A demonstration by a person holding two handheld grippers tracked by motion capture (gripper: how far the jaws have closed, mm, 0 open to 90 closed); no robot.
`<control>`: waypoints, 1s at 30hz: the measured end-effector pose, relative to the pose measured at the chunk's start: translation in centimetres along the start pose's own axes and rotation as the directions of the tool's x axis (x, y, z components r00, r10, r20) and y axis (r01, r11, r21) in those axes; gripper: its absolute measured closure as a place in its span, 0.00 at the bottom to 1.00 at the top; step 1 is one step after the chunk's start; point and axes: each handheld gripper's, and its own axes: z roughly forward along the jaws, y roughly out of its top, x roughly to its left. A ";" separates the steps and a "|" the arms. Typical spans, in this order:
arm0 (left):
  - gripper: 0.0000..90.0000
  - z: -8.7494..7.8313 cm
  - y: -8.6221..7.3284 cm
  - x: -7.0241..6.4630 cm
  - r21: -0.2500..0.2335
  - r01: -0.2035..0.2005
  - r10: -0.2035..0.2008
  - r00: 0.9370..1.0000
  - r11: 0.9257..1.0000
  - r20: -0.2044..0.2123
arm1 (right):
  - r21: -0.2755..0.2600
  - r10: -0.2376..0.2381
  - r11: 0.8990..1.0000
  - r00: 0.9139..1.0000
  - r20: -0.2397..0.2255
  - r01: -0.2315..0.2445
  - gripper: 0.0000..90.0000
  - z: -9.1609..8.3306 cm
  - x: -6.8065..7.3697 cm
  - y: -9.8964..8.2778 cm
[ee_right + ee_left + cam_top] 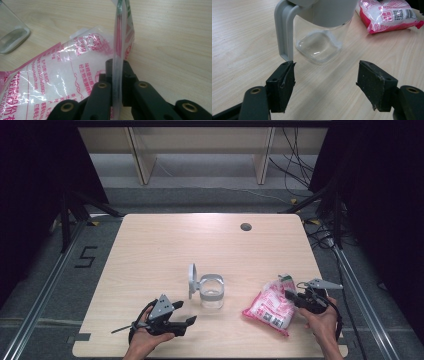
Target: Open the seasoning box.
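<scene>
1. My right gripper (117, 75) has its fingers clamped on the sealed top edge of the pink-and-white plastic pouch (270, 307), which lies at the right of the pale wooden bench (160, 245).
2. My left gripper (325, 82) rests low on the bench with fingers wide, nothing between them.
3. The clear glass jar with grey flip lid (207, 290) stands mid-bench, between both grippers, just beyond the left fingers.

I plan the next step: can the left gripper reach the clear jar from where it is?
Probably yes: the left gripper is open, facing the clear jar, with bare table between.
</scene>
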 end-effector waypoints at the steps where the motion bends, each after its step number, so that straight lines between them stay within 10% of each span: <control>1: 0.33 0.1 -0.1 -0.3 -0.017 0.038 -0.038 0.999 0.999 0.009 | 0.010 0.010 1.000 1.000 -0.017 -0.009 1.00 0.0 0.2 0.1; 9: 0.33 0.0 -0.1 -0.5 -0.009 0.050 -0.050 0.999 0.999 0.007 | 0.024 0.035 0.999 0.999 -0.022 -0.035 0.94 0.3 0.1 0.0; 16: 0.33 0.0 0.0 -0.3 -0.001 0.007 -0.007 1.000 1.000 0.006 | 0.019 -0.057 0.998 0.998 0.008 0.057 1.00 0.1 0.2 0.2; 22: 0.33 0.9 -0.2 -1.9 0.000 0.049 -0.049 0.998 0.999 0.032 | -0.053 -0.062 0.997 0.998 -0.029 0.060 1.00 -0.7 1.1 0.8; 30: 0.31 2.8 0.6 -5.4 0.046 -0.027 0.024 0.997 0.999 0.078 | -0.160 -0.110 0.983 0.989 -0.099 0.094 1.00 -2.6 2.7 1.9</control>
